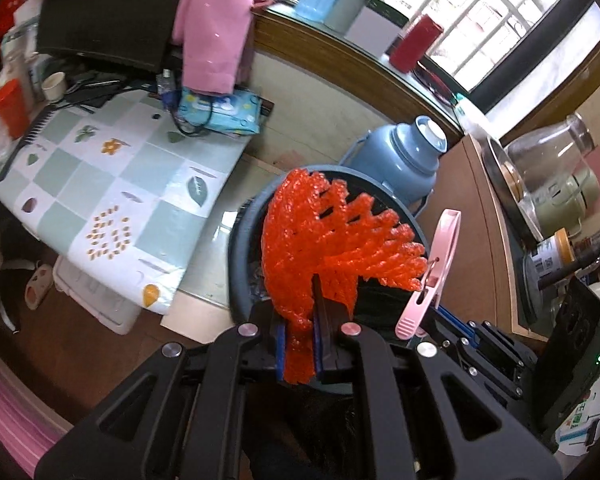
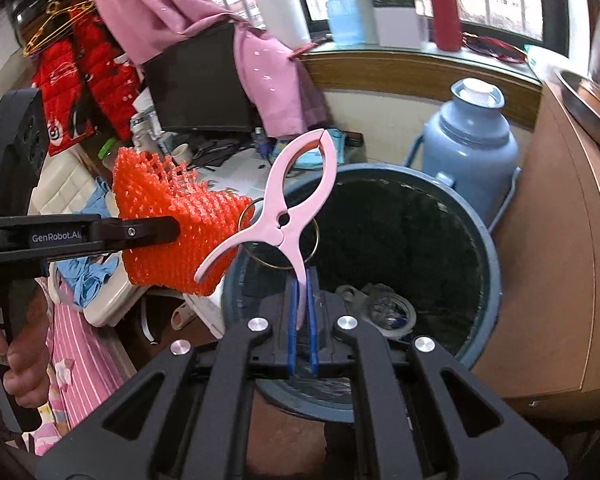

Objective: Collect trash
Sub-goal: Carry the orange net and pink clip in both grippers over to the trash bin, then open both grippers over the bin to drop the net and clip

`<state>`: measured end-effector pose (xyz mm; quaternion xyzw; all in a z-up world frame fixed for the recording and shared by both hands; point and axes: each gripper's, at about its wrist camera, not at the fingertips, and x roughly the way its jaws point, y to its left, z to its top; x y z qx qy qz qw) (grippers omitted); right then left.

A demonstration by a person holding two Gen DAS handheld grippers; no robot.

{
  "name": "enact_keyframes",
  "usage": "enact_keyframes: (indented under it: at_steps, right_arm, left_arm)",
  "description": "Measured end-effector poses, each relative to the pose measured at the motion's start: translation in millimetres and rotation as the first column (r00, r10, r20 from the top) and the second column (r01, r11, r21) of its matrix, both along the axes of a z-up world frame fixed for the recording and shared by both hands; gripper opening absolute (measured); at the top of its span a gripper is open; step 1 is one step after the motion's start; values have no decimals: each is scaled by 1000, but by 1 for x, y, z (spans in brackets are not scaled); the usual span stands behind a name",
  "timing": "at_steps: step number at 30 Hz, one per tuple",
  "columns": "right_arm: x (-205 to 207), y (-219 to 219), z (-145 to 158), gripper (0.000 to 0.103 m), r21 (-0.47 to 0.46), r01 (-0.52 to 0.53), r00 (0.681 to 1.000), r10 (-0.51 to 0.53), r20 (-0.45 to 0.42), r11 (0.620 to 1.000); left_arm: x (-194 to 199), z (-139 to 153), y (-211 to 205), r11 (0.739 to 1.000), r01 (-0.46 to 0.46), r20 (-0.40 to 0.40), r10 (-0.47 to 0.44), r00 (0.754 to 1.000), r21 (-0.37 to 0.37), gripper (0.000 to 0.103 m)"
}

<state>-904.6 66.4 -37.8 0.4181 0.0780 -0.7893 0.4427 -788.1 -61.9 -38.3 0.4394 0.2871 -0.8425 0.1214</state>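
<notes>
The left gripper (image 1: pixel 300 344) pinches an orange foam net (image 1: pixel 328 240) between its jaws, the mesh fanning out above the near rim of the round blue trash bin (image 1: pixel 240 248). The right gripper (image 2: pixel 303 320) has its jaws pressed together on one handle of a pink plastic clip (image 2: pixel 296 208), which stands up over the bin's open mouth; a thin metal ring (image 2: pixel 314 248) hangs at the clip's hinge. Inside the bin (image 2: pixel 492 264), lined in black, a tape roll (image 2: pixel 392 314) and other scraps lie at the bottom, and the mouth is wide and unobstructed. Just behind the bin stands a blue thermos jug (image 2: pixel 472 148), touching or nearly touching the far rim. To the right a wooden cabinet (image 2: pixel 556 240) crowds the bin's side. To the left the bench (image 1: pixel 112 184) with its patterned cloth ends short of the bin, leaving a strip of floor between them. A pink cloth (image 1: pixel 212 28) hangs over a dark monitor (image 1: pixel 108 8) at the bench's back.
</notes>
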Motion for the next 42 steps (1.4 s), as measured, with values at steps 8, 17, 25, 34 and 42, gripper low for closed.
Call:
enact_keyframes:
  at_steps: [8,17,25,34,42]
  right_arm:
    - [-29,7,-14,5,19,15,999,-15,31,1000]
    - [-49,2,-24,5,33,-14,999,12,42,999]
    - [-62,2,-32,5,52,-24,998,22,54,998]
    - [-71,0,-38,8,60,-38,997,34,71,997]
    - [-73,-4,-38,27,39,-49,995,46,83,998]
  left_arm:
    - [-28,-22,13,1000,24,46,-24,999,19,10]
    - [-49,-42,20,999,20,90,-22,996,31,10]
    - [-62,-61,24,999,18,125,-24,992,50,10]
    - [-72,-70,31,999,21,153,-26,988,35,12]
    - [-76,-72,29,1000,12,161,-16,987,29,31]
